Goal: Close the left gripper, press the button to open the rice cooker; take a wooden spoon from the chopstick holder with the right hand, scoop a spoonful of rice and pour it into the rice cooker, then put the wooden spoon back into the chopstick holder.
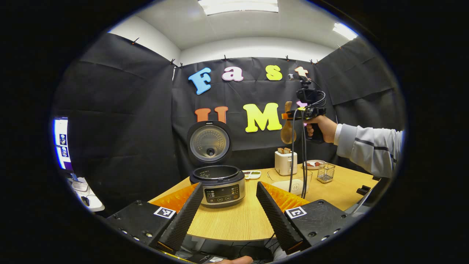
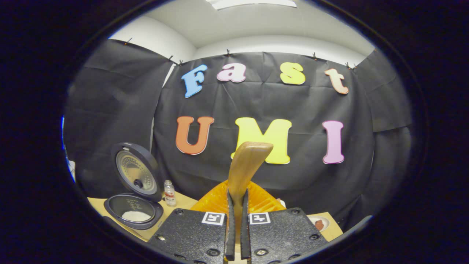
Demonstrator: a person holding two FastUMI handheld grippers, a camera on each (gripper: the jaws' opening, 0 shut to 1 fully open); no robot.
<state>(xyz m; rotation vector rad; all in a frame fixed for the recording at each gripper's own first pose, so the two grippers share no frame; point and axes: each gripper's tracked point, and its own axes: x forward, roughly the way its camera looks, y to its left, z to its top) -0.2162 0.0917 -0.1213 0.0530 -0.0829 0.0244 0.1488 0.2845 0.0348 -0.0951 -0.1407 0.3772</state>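
The rice cooker (image 1: 220,185) stands on the wooden table (image 1: 249,216) with its lid (image 1: 209,142) swung up, and white rice lies in its pot (image 2: 136,216). My left gripper (image 1: 229,209) hangs open just in front of the cooker, with nothing between its fingers. A hand holds my right gripper (image 1: 289,116) high above the table's right side, and it is shut on the wooden spoon (image 1: 288,134). In the right gripper view the spoon (image 2: 246,165) sticks up from between the closed fingers of the right gripper (image 2: 237,209). The wire chopstick holder (image 1: 325,173) sits below it, at the back right.
A white toaster (image 1: 285,162) with bread, a small plate (image 1: 314,164) and a clear rice container (image 1: 293,182) stand right of the cooker. Cables hang from the right gripper over that container. A small bottle (image 2: 169,193) stands behind the cooker. A screen (image 1: 61,141) glows at far left.
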